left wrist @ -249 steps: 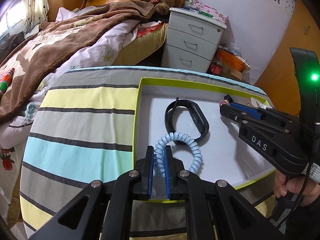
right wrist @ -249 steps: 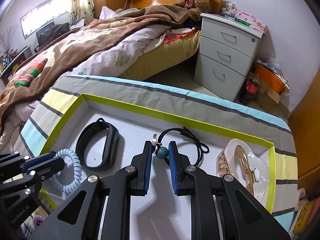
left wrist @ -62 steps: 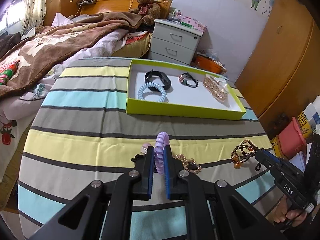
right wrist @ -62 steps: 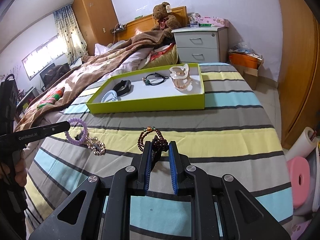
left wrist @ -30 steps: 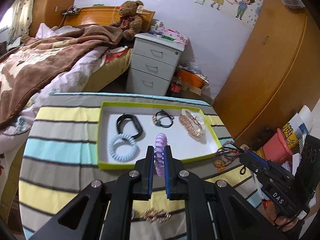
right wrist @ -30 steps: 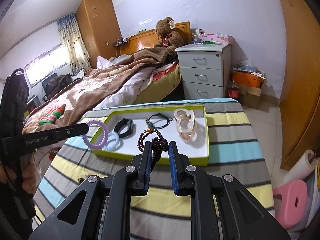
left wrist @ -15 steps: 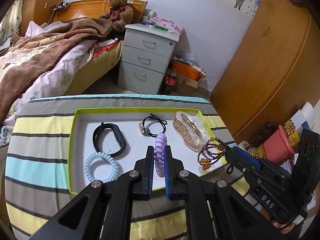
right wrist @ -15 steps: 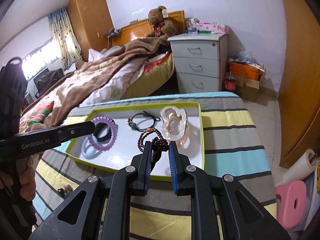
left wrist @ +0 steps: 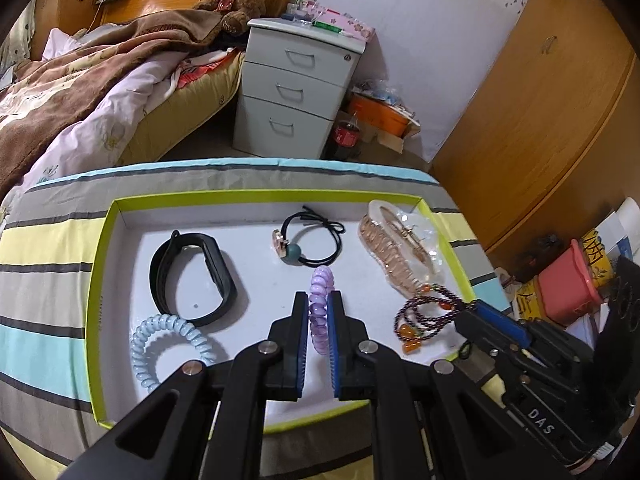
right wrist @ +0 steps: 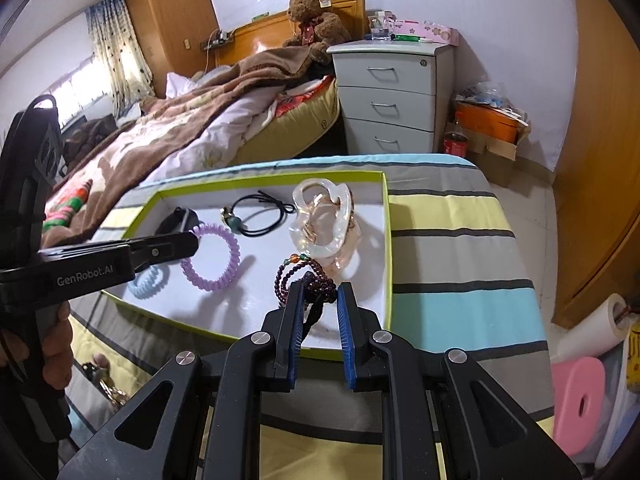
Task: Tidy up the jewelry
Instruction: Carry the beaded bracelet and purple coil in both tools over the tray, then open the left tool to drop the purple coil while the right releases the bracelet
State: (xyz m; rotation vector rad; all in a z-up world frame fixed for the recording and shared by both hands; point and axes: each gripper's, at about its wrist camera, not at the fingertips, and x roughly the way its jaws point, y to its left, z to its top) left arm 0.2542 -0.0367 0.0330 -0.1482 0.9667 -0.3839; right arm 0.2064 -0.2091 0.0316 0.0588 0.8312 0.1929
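My surface (left wrist: pixel 48 236) is covered w/ a striped cloth in grey, yellow & light blue; the lime-green cardboard tray w/ white floor (left wrist: pixel 256 197) sits on it. Inside the tray, back row: black rubber wristband (left wrist: pixel 191 280) at left, thin black hair tie w/ teal bead (left wrist: pixel 310 240) in the middle, rose-gold chain in clear plastic packaging (left wrist: pixel 400 250) at right. Light-blue spiral hair tie (left wrist: pixel 172 346) lies at front left, just touching the wristband.

My left hand-held gripper (left wrist: pixel 319 326) is closed tight on the lilac spiral hair tie (left wrist: pixel 320 300), held edge-on over the tray floor. Left cam shows only its edge; right cam shows the full ring (right wrist: pixel 212 260), hanging above its own shadow. My right hand-held gripper (right wrist: pixel 318 312) is clamped on the dark-purple bead bracelet w/ orange beads (right wrist: pixel 304 276), over the tray's front right part, near the chain pkg. Left cam shows its loops spread out (left wrist: pixel 424 316); right cam hides most behind the fingers (right wrist: pixel 294 320).

Only the right cam shows a small gold-coloured trinket (right wrist: pixel 110 390) on the cloth outside the tray, too blurred to id.
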